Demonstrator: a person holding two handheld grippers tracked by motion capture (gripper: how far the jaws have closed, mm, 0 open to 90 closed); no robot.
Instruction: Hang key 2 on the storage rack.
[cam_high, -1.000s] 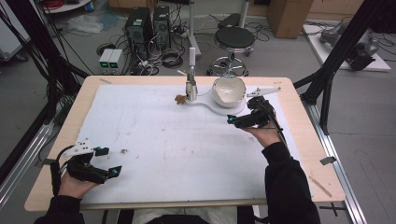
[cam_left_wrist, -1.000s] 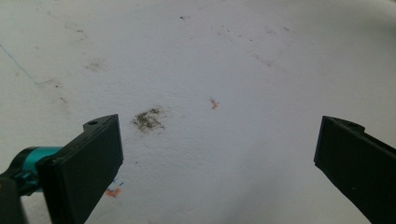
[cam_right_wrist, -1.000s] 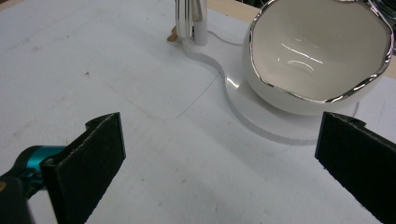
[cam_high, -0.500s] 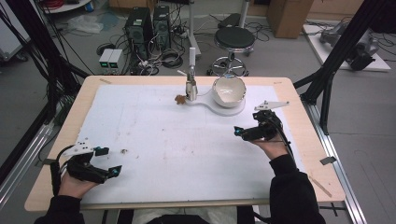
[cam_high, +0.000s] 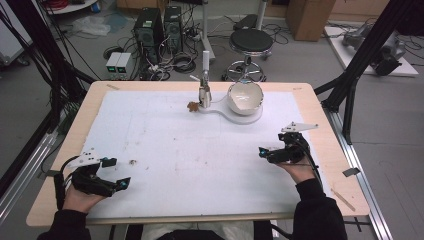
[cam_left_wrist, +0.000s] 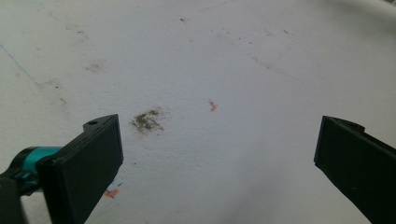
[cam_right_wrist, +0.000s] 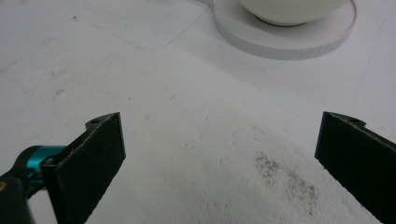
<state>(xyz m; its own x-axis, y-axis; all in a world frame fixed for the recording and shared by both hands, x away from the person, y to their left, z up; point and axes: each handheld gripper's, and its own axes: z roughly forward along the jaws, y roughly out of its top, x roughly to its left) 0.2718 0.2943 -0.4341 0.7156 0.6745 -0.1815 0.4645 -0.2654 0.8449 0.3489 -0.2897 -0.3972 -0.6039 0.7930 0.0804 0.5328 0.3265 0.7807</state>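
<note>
the round white bowl (cam_high: 245, 96) sits on a flat white round base (cam_high: 252, 116) at the far middle of the table (cam_high: 325, 125); its inside looks pale and what it holds cannot be told. just to its left a small upright stand (cam_high: 204, 95) rises from the same white base, with a small brown scrap (cam_high: 191, 106) beside it.

the left tongs (cam_high: 113, 173) rest near the table's near left corner, released, jaws spread wide with nothing between them; in the left gripper view they frame bare white mat (cam_left_wrist: 233, 56) and a small grey-brown smudge (cam_left_wrist: 147, 120). the right tongs (cam_high: 264, 152) lie near the right edge, likewise wide apart and holding nothing; the right gripper view looks toward the bowl's base (cam_right_wrist: 285, 39), well apart.

the white mat between the two tongs lies open across the table's middle.
</note>
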